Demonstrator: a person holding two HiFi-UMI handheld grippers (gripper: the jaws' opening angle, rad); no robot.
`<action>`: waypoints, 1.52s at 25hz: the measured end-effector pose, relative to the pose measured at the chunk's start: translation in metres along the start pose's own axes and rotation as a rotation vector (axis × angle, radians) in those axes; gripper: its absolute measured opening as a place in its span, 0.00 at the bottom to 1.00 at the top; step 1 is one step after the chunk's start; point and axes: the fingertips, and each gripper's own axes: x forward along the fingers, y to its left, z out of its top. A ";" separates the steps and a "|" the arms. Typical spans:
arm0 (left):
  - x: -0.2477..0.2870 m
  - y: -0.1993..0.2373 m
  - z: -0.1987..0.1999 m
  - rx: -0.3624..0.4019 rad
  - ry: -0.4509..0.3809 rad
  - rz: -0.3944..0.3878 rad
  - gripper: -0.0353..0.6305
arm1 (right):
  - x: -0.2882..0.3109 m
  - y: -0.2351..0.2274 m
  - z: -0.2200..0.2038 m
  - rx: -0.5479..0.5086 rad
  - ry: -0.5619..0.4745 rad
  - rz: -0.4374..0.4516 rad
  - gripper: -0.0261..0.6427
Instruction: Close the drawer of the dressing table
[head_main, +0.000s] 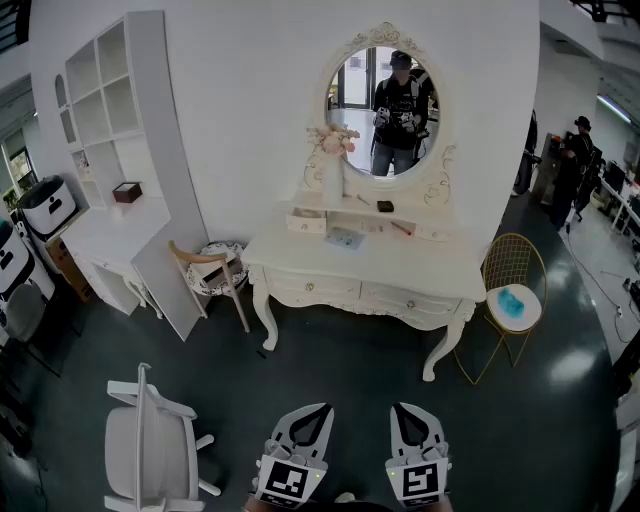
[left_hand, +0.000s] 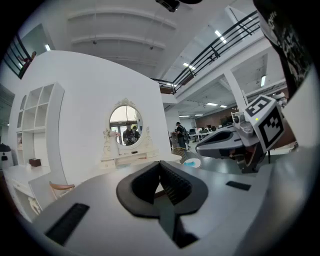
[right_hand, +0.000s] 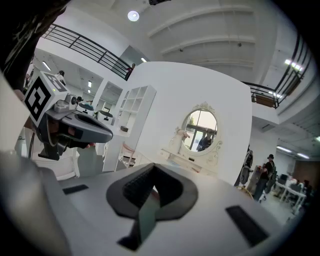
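Left gripper (head_main: 318, 410) and right gripper (head_main: 402, 410) are hanging side by side, both clenched on nothing.
Well ahead of their tips, the dressing table (head_main: 420, 265) is standing, its small upper drawer (head_main: 306, 222), on the left gripper's side, jutting out slightly.

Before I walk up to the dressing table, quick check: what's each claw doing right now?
Left claw: closed, holding nothing.
Right claw: closed, holding nothing.
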 end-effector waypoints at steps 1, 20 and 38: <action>0.000 -0.001 -0.001 -0.007 0.001 0.006 0.08 | -0.001 -0.001 0.000 0.007 -0.004 0.004 0.05; 0.016 -0.007 -0.015 -0.013 0.016 0.034 0.08 | 0.000 -0.021 -0.016 0.007 -0.022 0.017 0.06; 0.084 0.086 -0.044 0.001 0.057 0.001 0.08 | 0.117 -0.020 -0.019 0.017 0.059 0.045 0.06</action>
